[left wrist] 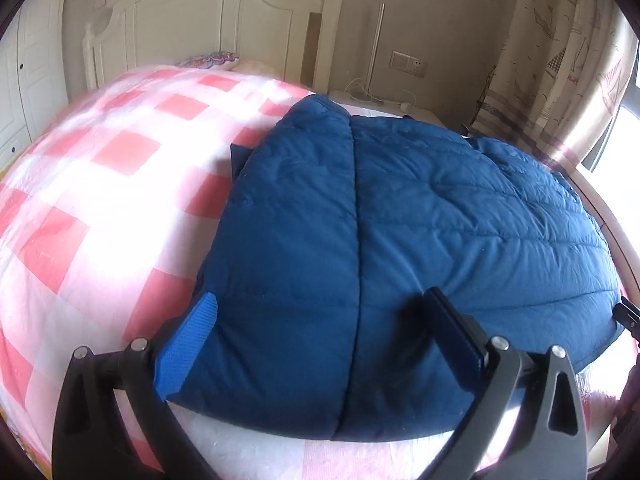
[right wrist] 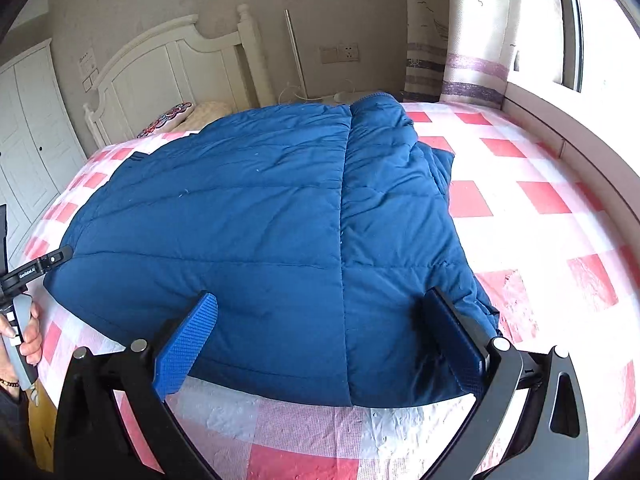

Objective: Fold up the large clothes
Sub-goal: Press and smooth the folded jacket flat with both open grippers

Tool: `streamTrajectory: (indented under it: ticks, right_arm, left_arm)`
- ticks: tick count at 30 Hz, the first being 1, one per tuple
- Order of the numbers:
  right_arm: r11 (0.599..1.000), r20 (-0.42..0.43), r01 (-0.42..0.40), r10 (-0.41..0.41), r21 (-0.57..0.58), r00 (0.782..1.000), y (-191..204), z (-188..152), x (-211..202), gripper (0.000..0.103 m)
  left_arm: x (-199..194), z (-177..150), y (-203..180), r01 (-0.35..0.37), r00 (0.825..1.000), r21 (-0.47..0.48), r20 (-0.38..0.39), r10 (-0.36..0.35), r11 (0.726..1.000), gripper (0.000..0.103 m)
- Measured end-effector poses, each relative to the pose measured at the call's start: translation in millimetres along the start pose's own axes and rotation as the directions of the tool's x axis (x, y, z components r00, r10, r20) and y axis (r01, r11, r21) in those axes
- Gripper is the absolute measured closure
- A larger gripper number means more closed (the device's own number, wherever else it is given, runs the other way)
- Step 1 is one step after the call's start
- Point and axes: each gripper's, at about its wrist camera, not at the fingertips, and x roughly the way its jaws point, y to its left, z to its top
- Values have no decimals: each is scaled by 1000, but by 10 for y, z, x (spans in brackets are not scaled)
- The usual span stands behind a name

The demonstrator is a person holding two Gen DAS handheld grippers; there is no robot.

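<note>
Item: blue quilted jacket (right wrist: 260, 216), padded, large. Lies flat on the bed (right wrist: 540, 240), filling the centre of both wrist views. A long vertical seam or fold edge runs down its middle; along the right of the right wrist view a side panel or sleeve appears turned inward over the body. Near hem sits at the lower centre of each frame.

Left gripper (left wrist: 324, 328): fingers spread wide, holding nothing, poised over the near hem at the lower middle of its view. Whether the pads touch the cloth cannot be told.

Right gripper (right wrist: 324, 328): fingers likewise wide apart and empty, straddling the hem near the jacket's lower right corner.

Step in hand, by judgement: sides look folded in; both tools seem set to take the near hem. The next move likely calls for closing on the thick hem at two well-separated points and carrying it up toward the collar end, keeping the tucked side from slipping out. Padding is bulky and may spring open.

Surface: pink-and-white checked bedspread (left wrist: 120, 152), soft, slightly rumpled.

Room: white headboard (right wrist: 168, 68) upper left, patterned pillow (right wrist: 168, 118) beneath it, white wardrobe (right wrist: 28, 120) far left, wall sockets (right wrist: 340, 54), patterned curtain (right wrist: 472, 40) and bright window (right wrist: 600, 40) upper right.
</note>
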Motion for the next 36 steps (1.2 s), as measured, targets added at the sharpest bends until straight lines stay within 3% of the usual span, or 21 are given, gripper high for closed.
streamTrajectory:
  ticks: [4, 22, 26, 29, 32, 36]
  right_arm:
    - [998, -23, 57, -57, -33, 998, 87, 11, 74, 5]
    - [1000, -24, 21, -22, -6, 999, 31, 25, 84, 5]
    - [988, 46, 112, -117, 107, 992, 21, 54, -106, 5]
    - [985, 106, 106, -121, 136, 987, 100, 104, -229, 5]
    - [989, -13, 143, -143, 30, 990, 220, 113, 35, 4]
    - [996, -72, 35, -29, 79, 997, 32, 114, 145, 4]
  left_arm:
    - [54, 12, -38, -23, 1000, 20, -21, 23, 1000, 1]
    - [79, -4, 33, -1, 1000, 6, -26, 1, 1000, 1]
    - [79, -11, 39, -7, 1000, 11, -29, 8, 1000, 1]
    - [59, -19, 16, -16, 999, 16, -27, 16, 1000, 1]
    - [54, -22, 12, -16, 999, 16, -27, 16, 1000, 1]
    - [45, -26, 6, -14, 1000, 15, -27, 14, 1000, 1]
